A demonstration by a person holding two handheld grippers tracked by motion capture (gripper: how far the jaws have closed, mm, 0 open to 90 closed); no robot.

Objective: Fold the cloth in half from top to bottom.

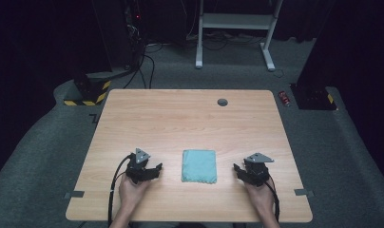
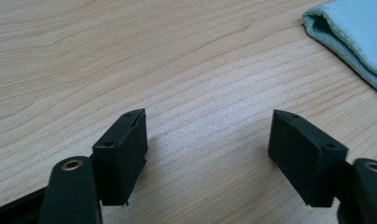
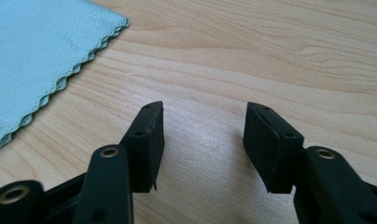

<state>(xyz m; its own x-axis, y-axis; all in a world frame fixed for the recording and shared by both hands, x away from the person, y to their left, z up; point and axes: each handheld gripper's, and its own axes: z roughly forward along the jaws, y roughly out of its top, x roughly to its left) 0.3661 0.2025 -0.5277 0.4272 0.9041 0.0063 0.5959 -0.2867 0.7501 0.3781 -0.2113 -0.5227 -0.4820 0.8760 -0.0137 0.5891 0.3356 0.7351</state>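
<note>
Cloth [image 1: 199, 166], pale teal and folded into a neat square, lies flat on the near half of the wooden counter [image 1: 180, 118], midway between the two claws. Its layered fold shows in the left gripper view [image 2: 359, 37], and a wavy stitched hem shows in the right gripper view [image 3: 32, 56]. The left claw [image 1: 154, 169] rests on the counter just left of the cloth, jaws spread wide and holding nothing. The right claw [image 1: 237, 170] sits to the right of the cloth, also parted and empty, with bare wood between its jaws. Neither touches the fabric. Judging by this, the handling of the cloth has either not begun or is already finished; the tidy fold hints at the latter, though that cannot be told for sure.
</note>
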